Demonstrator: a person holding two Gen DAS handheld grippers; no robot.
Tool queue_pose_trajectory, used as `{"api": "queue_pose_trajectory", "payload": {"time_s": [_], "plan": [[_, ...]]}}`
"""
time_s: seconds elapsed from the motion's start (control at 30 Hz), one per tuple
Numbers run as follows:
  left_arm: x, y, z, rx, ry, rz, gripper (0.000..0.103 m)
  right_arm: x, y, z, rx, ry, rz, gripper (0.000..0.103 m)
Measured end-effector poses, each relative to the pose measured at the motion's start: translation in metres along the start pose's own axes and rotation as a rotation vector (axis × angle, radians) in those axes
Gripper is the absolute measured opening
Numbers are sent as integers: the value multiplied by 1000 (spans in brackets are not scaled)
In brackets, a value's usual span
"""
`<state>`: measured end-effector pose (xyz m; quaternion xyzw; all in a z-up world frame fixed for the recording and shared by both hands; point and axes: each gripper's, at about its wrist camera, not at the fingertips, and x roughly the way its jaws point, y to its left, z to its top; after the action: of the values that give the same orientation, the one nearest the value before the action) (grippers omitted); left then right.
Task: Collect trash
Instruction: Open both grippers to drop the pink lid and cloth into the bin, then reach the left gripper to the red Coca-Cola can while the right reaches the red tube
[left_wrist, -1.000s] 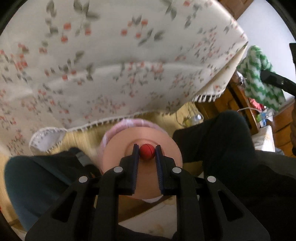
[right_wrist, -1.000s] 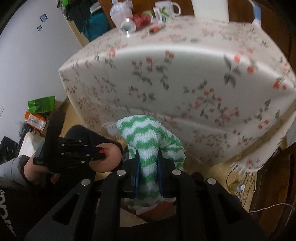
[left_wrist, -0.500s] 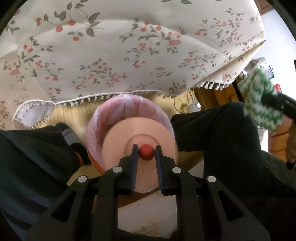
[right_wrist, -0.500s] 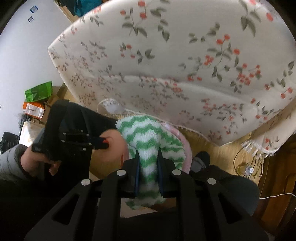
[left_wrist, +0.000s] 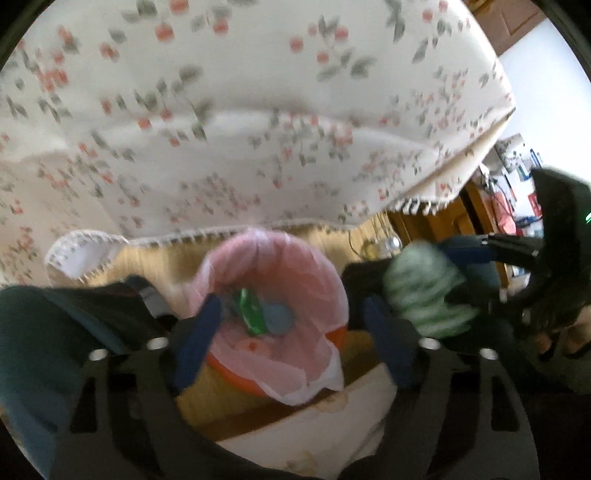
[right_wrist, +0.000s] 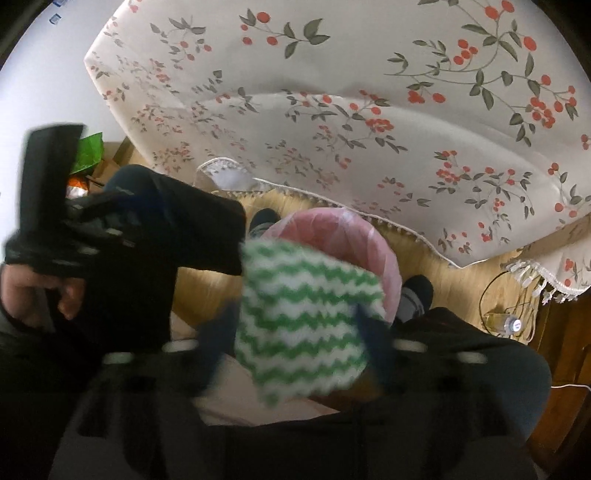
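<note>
The left gripper (left_wrist: 295, 332) had its jaws spread wide and empty, the bin (left_wrist: 280, 295) with its pink liner showing between them and below, green and blue scraps (left_wrist: 258, 314) inside it. The right gripper (right_wrist: 295, 332) also had its jaws wide apart; the green-and-white cloth (right_wrist: 306, 317) sat between them, though blur hid whether either jaw touched it. The cloth hung over the near edge of the bin (right_wrist: 380, 251). Beyond stood the flowered tablecloth (right_wrist: 369, 110) draping the surface, above a wooden floor (right_wrist: 443, 280).
</note>
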<state>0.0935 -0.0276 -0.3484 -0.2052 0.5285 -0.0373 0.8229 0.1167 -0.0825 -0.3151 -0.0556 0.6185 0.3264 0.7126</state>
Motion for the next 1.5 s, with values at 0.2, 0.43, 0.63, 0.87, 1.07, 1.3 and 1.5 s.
{"api": "queue_pose_trajectory", "payload": {"time_s": [0.2,0.43,0.63,0.87,1.07,1.3,1.5], "plan": [[-48,-2,26,19,-113,16,97,-5,0,4,7,-27,-13,97],[-106,-19,63,68,-245,54,97,-49,10,26,6,-148,-18,98],[-146,-42,104,136,-355,108,97,-102,28,54,-38,-297,-48,98],[-166,-62,158,236,-428,197,97,-144,34,91,-75,-411,-90,98],[-168,-66,204,266,-455,228,97,-169,25,118,-72,-488,-126,98],[-156,-64,258,241,-460,256,97,-184,15,139,-77,-523,-153,98],[-138,-57,303,196,-430,290,97,-182,12,155,-84,-526,-157,98]]}}
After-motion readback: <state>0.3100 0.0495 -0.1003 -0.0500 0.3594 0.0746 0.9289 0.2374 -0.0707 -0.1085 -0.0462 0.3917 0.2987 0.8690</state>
